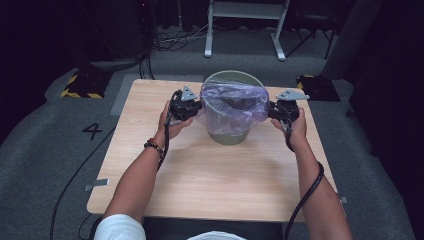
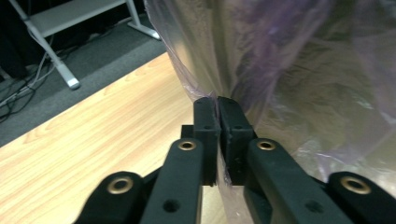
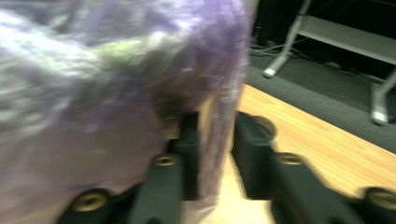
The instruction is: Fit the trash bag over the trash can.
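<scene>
forearms come in from the near edge of the desk, each hand carrying a claw to one side of a green bin that stands a little beyond the middle of the desk, closer to its far edge than to its near one. a purple bag lines the bin, its film folded out and down over the rim. the left gripper sits at the bin's left flank; in the left gripper view its jaws are pressed together on a pinch of the bag, the film creased between the pads. the right gripper sits at the bin's right flank, level with the other; in the right gripper view, which is blurred, the right gripper has its jaws apart with a fold of the bag hanging in the gap, not yet clamped. so the bag lies inward from both claws, between them, and the bin's long axis runs straight up. the next move likely calls for the right claw to close on the film before any even pull. the desk is pale wood grain. around it lies grey carpet marked with a number, cables, and a white frame beyond the far edge.
</scene>
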A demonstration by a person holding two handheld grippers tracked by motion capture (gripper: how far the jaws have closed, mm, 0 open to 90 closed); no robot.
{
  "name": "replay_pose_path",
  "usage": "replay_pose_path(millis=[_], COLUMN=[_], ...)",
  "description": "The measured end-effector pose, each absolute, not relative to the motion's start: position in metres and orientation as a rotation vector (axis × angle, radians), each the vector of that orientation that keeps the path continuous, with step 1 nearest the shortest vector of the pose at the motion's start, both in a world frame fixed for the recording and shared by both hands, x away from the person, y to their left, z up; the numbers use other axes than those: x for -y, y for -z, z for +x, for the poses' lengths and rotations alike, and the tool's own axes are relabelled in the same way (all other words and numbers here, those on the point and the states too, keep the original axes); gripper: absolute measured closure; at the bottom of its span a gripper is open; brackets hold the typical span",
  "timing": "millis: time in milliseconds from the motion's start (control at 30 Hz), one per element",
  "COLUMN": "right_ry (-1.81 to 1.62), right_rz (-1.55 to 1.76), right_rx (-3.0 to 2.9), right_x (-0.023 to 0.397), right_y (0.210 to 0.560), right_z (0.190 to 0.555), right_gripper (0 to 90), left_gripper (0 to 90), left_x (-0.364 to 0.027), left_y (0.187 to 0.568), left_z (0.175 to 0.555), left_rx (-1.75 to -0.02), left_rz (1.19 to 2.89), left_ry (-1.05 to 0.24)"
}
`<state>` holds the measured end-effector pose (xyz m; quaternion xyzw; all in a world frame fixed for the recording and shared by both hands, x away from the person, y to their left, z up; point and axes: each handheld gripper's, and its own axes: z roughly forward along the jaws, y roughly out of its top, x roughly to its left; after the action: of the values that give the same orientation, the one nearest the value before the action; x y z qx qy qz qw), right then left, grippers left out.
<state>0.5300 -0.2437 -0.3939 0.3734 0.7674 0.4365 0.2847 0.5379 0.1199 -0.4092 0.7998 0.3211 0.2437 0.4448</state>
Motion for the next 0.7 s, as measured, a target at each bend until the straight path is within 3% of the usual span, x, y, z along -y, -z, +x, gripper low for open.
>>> replay_pose_path(millis=[167, 333, 433, 633, 700], right_ry=[-1.221, -1.274, -1.276, -1.271, -1.250], right_rz=[1.026, 1.024, 1.026, 0.989, 0.982], right_rx=[-1.987, -1.950, -1.932, -1.929, -1.935], right_x=[0.258, 0.272, 0.271, 0.261, 0.257], right_y=[0.384, 0.370, 0.364, 0.355, 0.354], right_z=[0.527, 0.527, 0.530, 0.534, 0.536], right_gripper=[63.5, 61.4, 68.3, 66.0, 71.6], left_gripper=[81.5, 74.2, 74.7, 74.8, 78.7], left_x=[-0.136, -0.152, -0.150, -0.140, -0.137], left_y=[0.398, 0.380, 0.372, 0.367, 0.364], left_z=[0.538, 0.541, 0.543, 0.544, 0.546], left_rx=[-0.826, -0.832, -0.795, -0.720, -0.710], left_rz=[1.876, 1.791, 1.802, 1.836, 1.860], left_ry=[-0.647, -0.643, -0.633, -0.618, -0.619])
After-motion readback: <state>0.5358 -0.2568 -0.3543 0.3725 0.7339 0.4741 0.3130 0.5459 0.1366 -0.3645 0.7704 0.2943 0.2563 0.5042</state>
